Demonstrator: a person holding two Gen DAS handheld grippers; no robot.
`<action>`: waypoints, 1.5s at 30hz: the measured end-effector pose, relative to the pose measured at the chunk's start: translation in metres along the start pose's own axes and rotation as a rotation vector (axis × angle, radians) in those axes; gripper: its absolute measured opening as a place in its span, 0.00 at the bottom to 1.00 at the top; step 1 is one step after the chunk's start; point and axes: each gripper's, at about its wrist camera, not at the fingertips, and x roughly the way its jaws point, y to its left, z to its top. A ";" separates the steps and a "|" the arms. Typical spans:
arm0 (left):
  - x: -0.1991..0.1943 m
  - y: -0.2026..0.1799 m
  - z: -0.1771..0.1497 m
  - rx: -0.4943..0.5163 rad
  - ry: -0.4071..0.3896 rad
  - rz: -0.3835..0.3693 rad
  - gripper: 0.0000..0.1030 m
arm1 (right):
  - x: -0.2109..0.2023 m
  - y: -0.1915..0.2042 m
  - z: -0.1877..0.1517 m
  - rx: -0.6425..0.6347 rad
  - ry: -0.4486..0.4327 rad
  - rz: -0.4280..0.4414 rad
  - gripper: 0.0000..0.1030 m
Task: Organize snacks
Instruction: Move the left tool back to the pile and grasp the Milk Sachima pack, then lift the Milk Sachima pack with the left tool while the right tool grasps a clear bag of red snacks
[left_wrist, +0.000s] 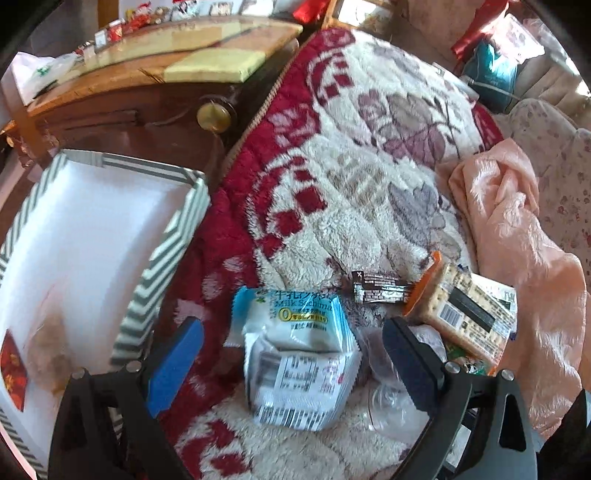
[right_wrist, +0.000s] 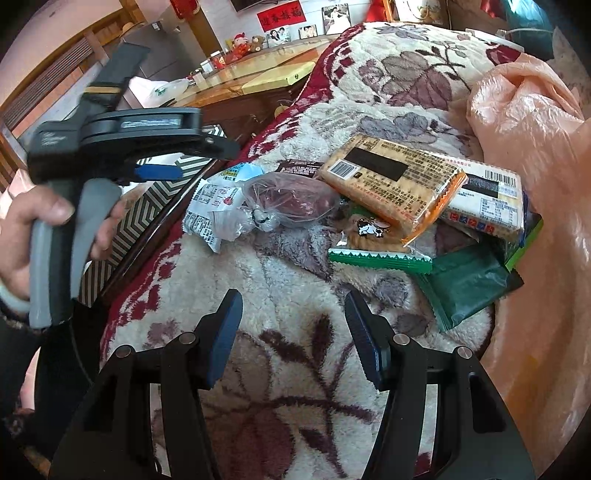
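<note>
Fleecy cream-and-red blanket carries the whole snack pile, and your right gripper hangs over a bare patch of it near its front edge, jaws parted with nothing between them. Your left gripper points down over the blue-and-white milk snack pack, which lies near the blanket's left edge; its blue pads stand wide on either side of the pack, apart from it, so nothing is gripped. Just beside that edge sits the striped box, white inside, with a small red packet in its near corner. Further along the blanket lie a brown sachet and an orange-ended cracker pack, which rests on a white cracker pack. A clear bag with something dark red lies just beside the milk snack pack. Green wrappers stick out under the crackers, next to a pink plastic bag at the blanket's right edge.
</note>
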 end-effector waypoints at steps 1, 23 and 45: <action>0.003 -0.001 0.001 0.006 0.013 -0.005 0.96 | 0.000 -0.001 0.001 0.001 0.001 0.000 0.56; -0.011 0.004 0.008 0.021 -0.042 -0.028 0.61 | 0.008 0.011 0.038 -0.028 -0.028 0.006 0.57; -0.045 0.029 -0.008 -0.009 -0.103 -0.029 0.62 | 0.075 0.003 0.088 0.103 0.045 -0.010 0.68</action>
